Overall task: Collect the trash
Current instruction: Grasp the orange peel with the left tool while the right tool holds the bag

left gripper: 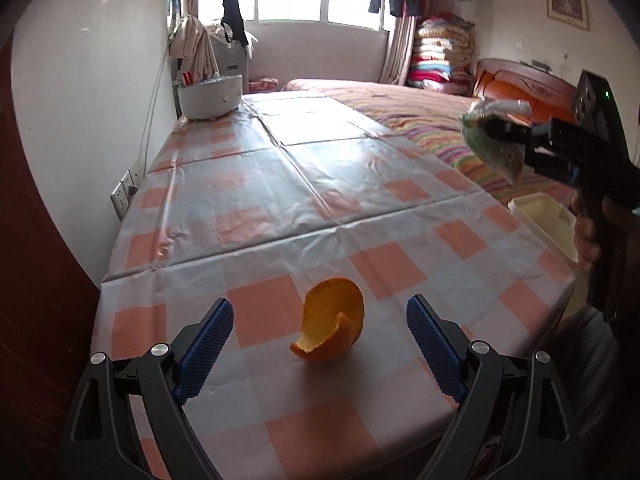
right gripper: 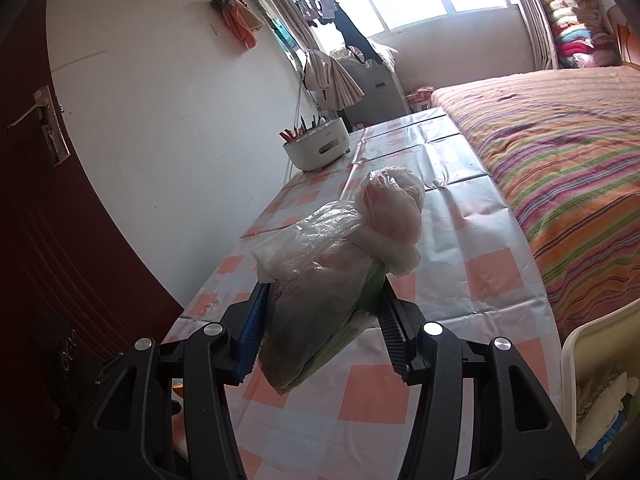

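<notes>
Curled orange peel shell (left gripper: pixel 330 320) sits on the pink-and-white checked plastic tablecloth (left gripper: pixel 280 184), dead ahead at 12 o'clock of your left gripper (left gripper: pixel 320 328), between the blue pads (left gripper: pixel 208 344), touching neither. Jaws wide open, holding nothing. Peel stands on edge, cup facing roughly 10 o'clock. Near table edge is close below; open cloth beyond. Your right gripper (right gripper: pixel 320 320) is clamped on a crumpled clear plastic bag with green contents (right gripper: pixel 332 272), up at 2 o'clock. Cream plastic bin (left gripper: pixel 548 220) at 3 o'clock, probably the trash target.
</notes>
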